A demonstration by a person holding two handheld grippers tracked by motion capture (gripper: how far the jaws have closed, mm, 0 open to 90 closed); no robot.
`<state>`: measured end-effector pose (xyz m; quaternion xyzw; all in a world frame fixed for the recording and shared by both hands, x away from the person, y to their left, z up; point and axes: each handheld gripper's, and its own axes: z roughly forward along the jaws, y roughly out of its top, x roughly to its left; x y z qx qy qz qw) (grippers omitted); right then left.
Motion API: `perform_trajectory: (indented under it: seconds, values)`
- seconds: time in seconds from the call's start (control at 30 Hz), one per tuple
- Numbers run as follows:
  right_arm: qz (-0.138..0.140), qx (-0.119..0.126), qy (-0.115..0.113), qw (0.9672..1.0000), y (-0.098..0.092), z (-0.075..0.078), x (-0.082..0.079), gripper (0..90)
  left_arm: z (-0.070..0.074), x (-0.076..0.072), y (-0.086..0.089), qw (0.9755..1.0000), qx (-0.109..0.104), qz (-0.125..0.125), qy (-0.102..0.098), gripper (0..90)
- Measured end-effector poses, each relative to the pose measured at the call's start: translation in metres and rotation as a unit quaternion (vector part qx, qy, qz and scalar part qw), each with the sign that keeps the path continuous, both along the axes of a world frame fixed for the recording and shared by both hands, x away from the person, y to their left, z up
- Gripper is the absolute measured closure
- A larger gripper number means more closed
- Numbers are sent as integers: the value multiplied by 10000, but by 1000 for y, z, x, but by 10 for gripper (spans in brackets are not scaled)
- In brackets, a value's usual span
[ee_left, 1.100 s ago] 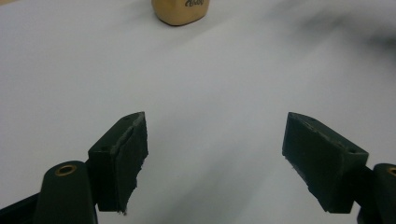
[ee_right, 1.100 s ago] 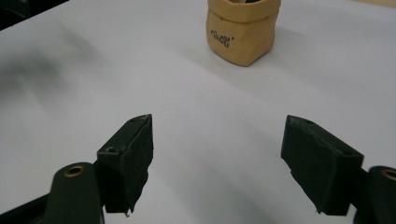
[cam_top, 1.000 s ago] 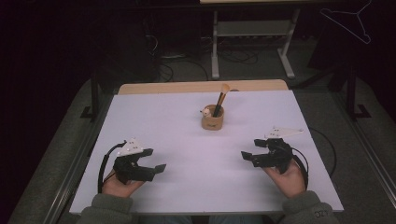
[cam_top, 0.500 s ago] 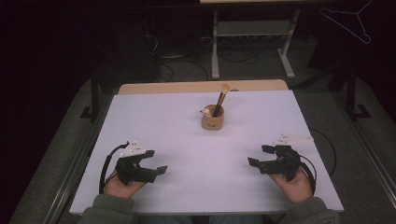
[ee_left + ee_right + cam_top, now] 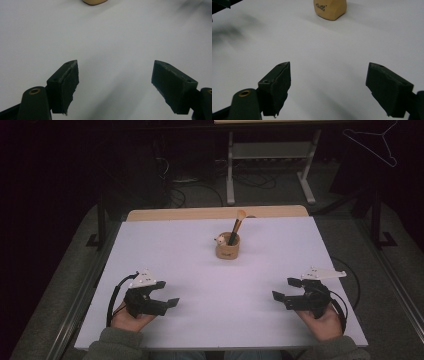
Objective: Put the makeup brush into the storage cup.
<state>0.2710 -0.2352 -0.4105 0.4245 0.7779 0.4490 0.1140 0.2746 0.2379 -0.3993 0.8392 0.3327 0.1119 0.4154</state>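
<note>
— High view first: what's at the left?
— The left claw [image 5: 166, 294] rests wide and empty on the white worktop [image 5: 200, 270], unmoved.
— And the middle?
— A small tan wooden cup [image 5: 227, 246] with a wood-handled makeup brush [image 5: 237, 224] upright in it stands toward the far edge, well apart from both.
— The right?
— The right claw [image 5: 285, 289] has slid outward and its jaws have just opened wide, nothing between them. I'd judge it's ready to reach.
</note>
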Motion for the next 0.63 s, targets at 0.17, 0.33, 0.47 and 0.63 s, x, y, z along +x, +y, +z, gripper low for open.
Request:
perform_trajectory:
  seconds: [0.17, 0.33, 0.47, 0.63]
  values:
    - [-10, 11, 127, 9999, 1, -7, 4, 193, -2, 2, -2, 10000, -6, 3, 31, 210]
    - [17, -87, 43, 10000, 5, -5, 4, 193, 0, 3, 1, 10000, 28, -13, -60, 210]
    - [58, -55, 41, 10000, 7, -4, 4, 192, 0, 4, 2, 9999, 96, -70, -57, 210]
    - [103, -39, 37, 9999, 8, -4, 5, 189, 0, 4, 1, 10000, 6, -17, -48, 210]
